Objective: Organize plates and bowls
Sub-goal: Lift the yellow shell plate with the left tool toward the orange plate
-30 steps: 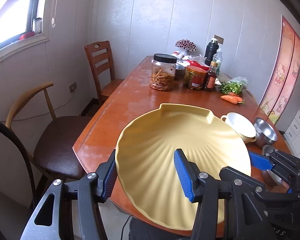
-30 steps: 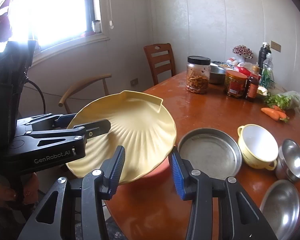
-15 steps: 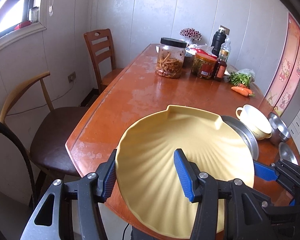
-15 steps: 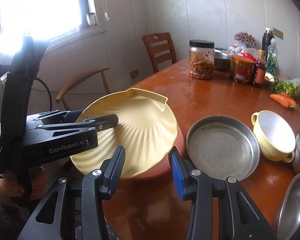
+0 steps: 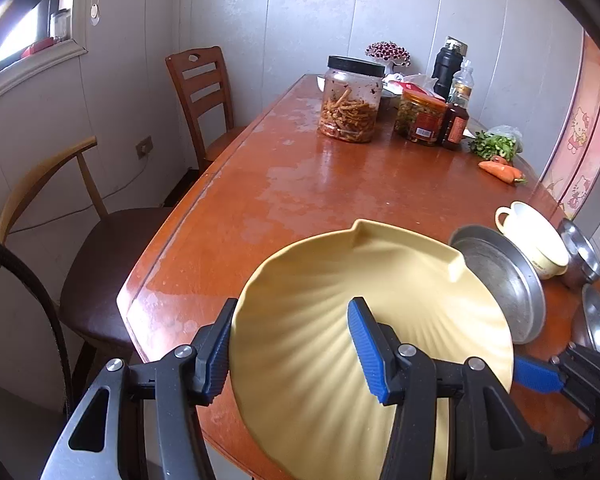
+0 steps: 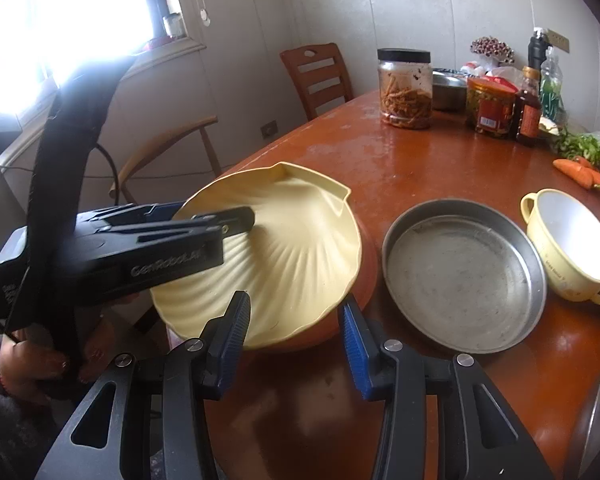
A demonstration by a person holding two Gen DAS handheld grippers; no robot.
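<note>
The left gripper (image 6: 220, 216) reaches in level from the near left corner of the table, its two fingers closed one above and one below the rim of the yellow shell plate (image 6: 300, 248). The person's hand (image 6: 40, 360) grips its handle beyond the table edge. The right gripper (image 6: 294, 336) hovers over the near edge, jaws parted, holding nothing.

Your colours: pale yellow, steel grey, orange-brown.
You see a pale yellow shell plate (image 6: 300, 248) with fanned ridges over a reddish dish (image 6: 366, 276), a grey metal pan (image 6: 464, 276), a cream-yellow cup (image 6: 568, 244), and blue-padded black grippers.
</note>
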